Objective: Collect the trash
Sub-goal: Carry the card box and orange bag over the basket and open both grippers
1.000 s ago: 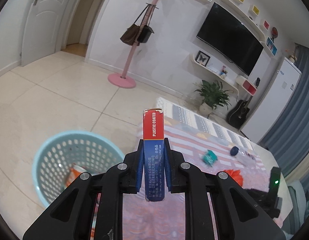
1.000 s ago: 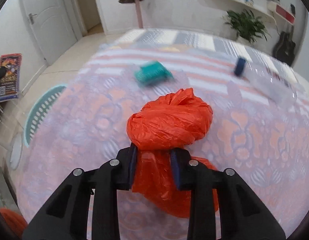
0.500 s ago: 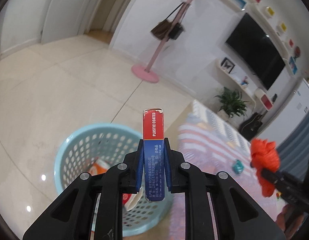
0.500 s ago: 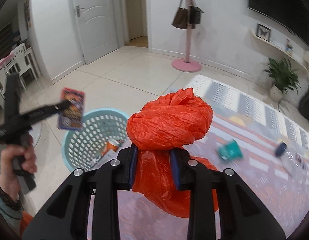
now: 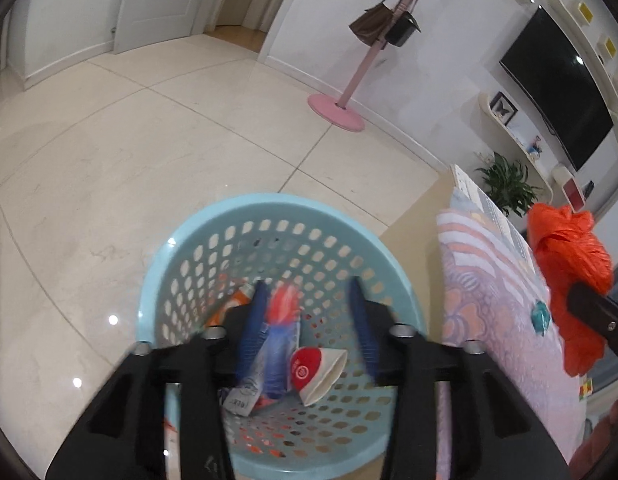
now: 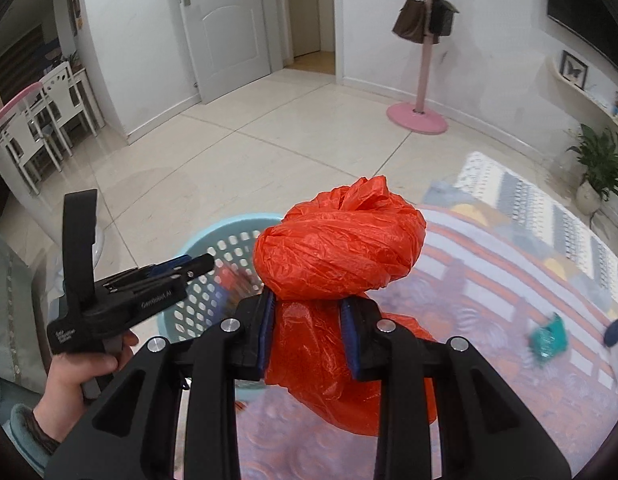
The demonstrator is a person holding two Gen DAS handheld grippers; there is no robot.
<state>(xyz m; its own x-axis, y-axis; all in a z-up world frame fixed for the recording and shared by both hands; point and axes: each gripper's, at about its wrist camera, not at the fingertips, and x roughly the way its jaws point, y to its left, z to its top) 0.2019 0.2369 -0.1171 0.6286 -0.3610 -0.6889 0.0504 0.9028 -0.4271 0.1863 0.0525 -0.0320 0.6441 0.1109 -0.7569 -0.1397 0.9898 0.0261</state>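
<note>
- Left wrist view: left gripper point(image 5: 309, 320) over basket point(image 5: 181, 248), fingers spread wide; blurred red-blue box point(image 5: 281, 336) between them, contact unclear.
- Right wrist view: right gripper point(image 6: 309, 332) clamped on orange bag point(image 6: 341, 248), above table point(image 6: 509, 280) edge beside basket point(image 6: 229, 236).

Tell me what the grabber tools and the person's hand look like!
Both grippers, left and right, are matte black plastic with silver screws and blue finger pads. The left one has a pistol handle with small white lettering. The bare left hand shows a dark cuff.
</note>
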